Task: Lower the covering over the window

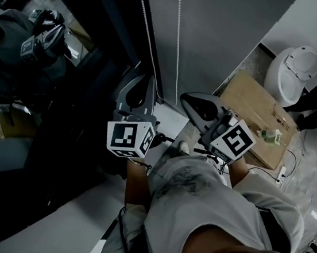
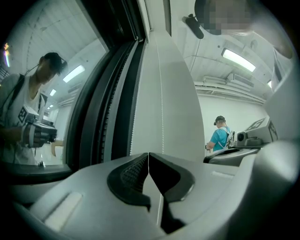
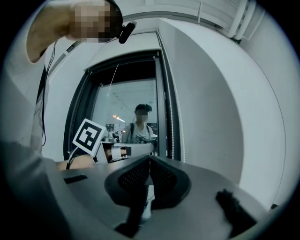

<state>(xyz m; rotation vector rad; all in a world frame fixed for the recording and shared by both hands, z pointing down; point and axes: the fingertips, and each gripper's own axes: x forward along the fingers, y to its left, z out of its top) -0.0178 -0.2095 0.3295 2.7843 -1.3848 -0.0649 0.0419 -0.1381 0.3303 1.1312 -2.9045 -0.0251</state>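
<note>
A grey roller blind (image 1: 230, 9) hangs beside the dark window glass (image 1: 61, 136); it covers the wall side and leaves the glass bare. Two strands of white bead chain (image 1: 148, 37) drop in front of the blind's edge. My left gripper (image 1: 151, 80) points level at the left strand, its jaws together at the tip. In the left gripper view the chain (image 2: 163, 117) runs just right of the gripper (image 2: 149, 157), with no bead visible between the pads. My right gripper (image 1: 185, 98) is shut and empty. The right gripper view shows the chain (image 3: 180, 131) to the right of that gripper (image 3: 149, 159).
The glass (image 2: 47, 93) mirrors the person holding the grippers. A white sill (image 1: 45, 230) runs below the window. On the floor at right lie a cardboard box (image 1: 255, 116) and a white round device (image 1: 293, 73). Another person in blue (image 2: 220, 133) stands further back.
</note>
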